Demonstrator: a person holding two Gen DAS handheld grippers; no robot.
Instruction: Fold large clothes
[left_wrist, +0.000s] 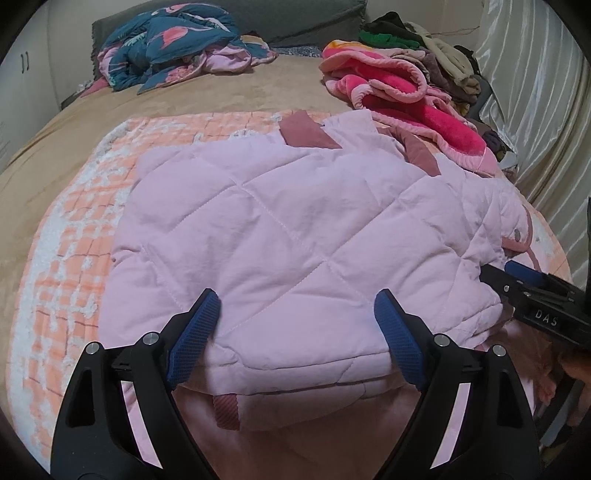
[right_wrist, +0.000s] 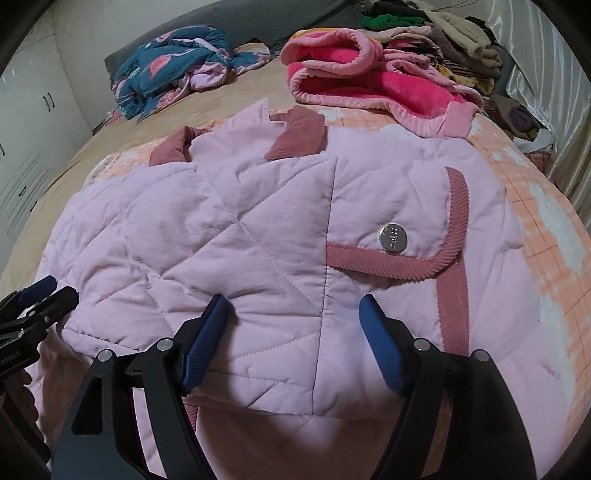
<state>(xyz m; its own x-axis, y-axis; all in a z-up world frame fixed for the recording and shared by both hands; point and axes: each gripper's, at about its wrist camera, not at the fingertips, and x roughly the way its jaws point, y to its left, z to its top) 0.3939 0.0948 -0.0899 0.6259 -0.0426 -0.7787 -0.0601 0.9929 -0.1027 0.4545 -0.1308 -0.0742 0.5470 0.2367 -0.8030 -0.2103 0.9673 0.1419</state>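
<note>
A pale pink quilted jacket (left_wrist: 277, 229) with dusty-rose corduroy trim lies folded on the bed, its near hem toward me. My left gripper (left_wrist: 295, 299) hovers open over the near left part of the jacket, blue pads wide apart with nothing pinched. My right gripper (right_wrist: 293, 301) stands open over the near right part of the jacket (right_wrist: 221, 240), just below the pocket flap with its silver snap button (right_wrist: 392, 238). Each gripper shows in the other's view: the right gripper (left_wrist: 517, 280) at the jacket's right edge, the left gripper (right_wrist: 44, 291) at its left edge.
The jacket rests on a peach checked blanket (left_wrist: 74, 240) over a tan bedspread. Behind it lie a bright pink fleece blanket (left_wrist: 424, 110), a blue patterned duvet (left_wrist: 177, 48) and a pile of clothes (left_wrist: 424, 48). A satin curtain (left_wrist: 535, 110) borders the right side.
</note>
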